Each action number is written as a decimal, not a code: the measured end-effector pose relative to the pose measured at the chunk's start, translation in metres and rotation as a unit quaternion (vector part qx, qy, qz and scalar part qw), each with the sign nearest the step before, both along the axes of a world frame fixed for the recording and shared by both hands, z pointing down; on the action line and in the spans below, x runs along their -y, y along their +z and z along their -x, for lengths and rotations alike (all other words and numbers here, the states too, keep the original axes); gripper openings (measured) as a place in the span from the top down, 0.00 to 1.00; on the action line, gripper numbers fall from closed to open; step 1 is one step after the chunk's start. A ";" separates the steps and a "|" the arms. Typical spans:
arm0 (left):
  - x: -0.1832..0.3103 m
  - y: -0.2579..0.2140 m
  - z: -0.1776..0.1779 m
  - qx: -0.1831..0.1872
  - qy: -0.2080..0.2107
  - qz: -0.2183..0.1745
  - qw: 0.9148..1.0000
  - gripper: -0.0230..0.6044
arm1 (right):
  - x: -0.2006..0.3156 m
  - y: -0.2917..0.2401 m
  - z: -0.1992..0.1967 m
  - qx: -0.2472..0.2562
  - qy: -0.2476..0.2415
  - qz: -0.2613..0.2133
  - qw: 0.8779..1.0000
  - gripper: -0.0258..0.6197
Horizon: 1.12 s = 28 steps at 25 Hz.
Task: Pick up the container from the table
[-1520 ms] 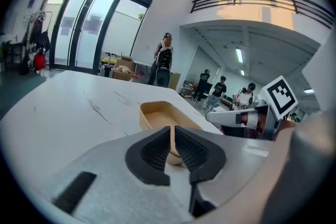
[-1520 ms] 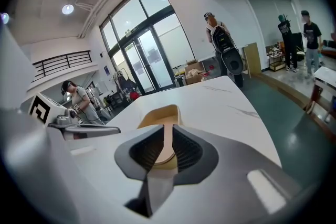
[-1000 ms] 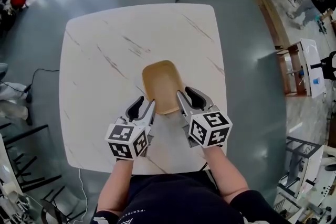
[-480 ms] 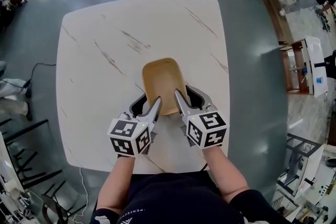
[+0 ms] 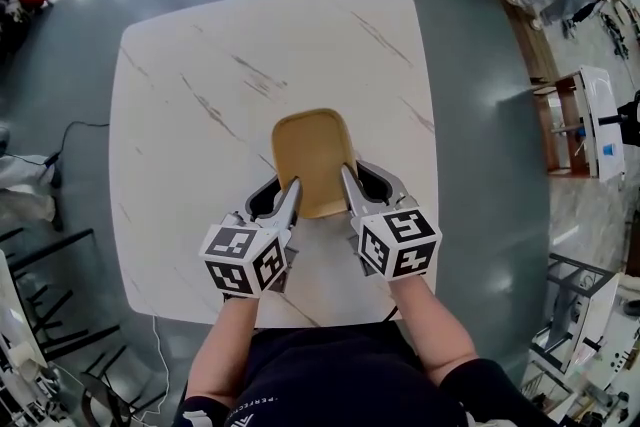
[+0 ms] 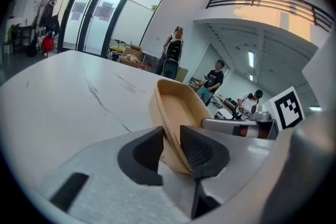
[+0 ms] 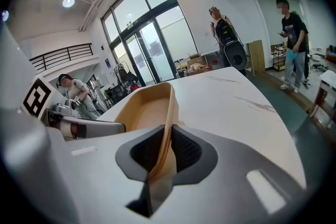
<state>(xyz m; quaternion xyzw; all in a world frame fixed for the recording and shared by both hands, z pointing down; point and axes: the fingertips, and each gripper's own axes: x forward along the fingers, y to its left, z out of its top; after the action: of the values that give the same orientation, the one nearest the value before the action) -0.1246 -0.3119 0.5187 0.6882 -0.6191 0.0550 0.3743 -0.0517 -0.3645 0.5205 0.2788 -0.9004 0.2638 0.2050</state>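
Near the surface's (image 5: 200, 65) near edge, midway along, the tan container (image 5: 312, 160) sits unlifted. The right gripper's (image 5: 358, 177) fingers are closing and pinch its thin right wall. The left gripper's (image 5: 284, 190) fingers are closing round the left wall, seemingly not tight yet. Lifting remains. The container is smooth, matte and round-cornered; the surface is white and marble-veined.

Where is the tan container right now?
The container sits on the table, central in the head view, its side walls between the closing jaws of the left gripper and right gripper.
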 end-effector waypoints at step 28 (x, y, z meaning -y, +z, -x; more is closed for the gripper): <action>-0.099 -0.100 -0.002 -0.001 -0.002 -0.132 0.991 0.85 | -0.102 -0.100 -0.009 0.055 0.025 -0.103 0.993 0.92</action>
<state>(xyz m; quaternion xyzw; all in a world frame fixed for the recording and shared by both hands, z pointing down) -0.1226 -0.2133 0.4192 0.7302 -0.6221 -0.0282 0.2810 -0.0425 -0.2628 0.4202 0.3060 -0.9252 0.1900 0.1191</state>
